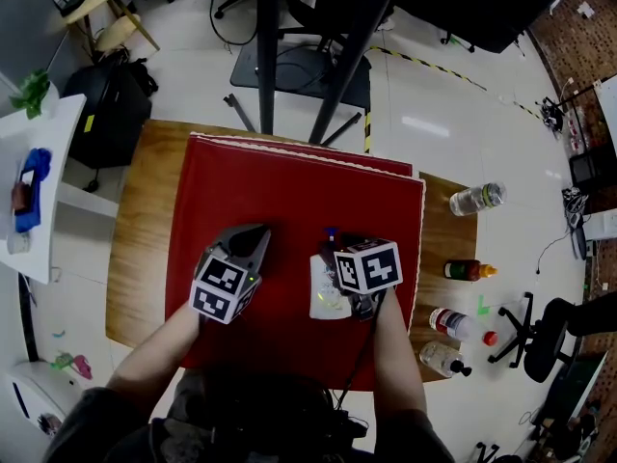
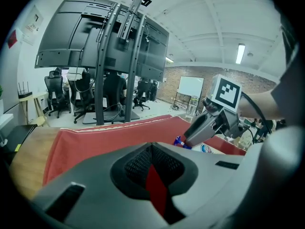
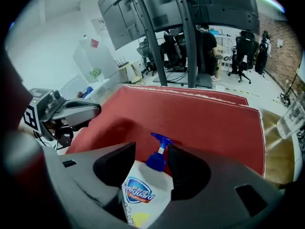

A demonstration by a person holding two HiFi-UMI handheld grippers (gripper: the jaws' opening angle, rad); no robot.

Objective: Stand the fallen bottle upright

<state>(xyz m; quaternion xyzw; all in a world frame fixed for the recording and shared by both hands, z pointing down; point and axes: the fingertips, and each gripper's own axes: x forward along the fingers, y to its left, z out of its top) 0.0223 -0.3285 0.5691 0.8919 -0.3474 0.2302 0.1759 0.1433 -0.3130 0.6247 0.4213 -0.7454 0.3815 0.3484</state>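
A white soap bottle with a blue pump top lies on the red cloth, its pump pointing toward the table's far side. My right gripper hangs over it, jaws spread to either side of the bottle's neck and shoulders. In the right gripper view the bottle fills the gap between the jaws of my right gripper, label facing up. My left gripper hovers over bare cloth to the bottle's left, jaws together and holding nothing. The left gripper view shows only red cloth through the small gap in the left gripper.
The cloth covers a wooden table. Along its right side stand or lie a clear water bottle, a red sauce bottle, a red-capped bottle and a clear pump bottle. Black stand legs rise behind the table.
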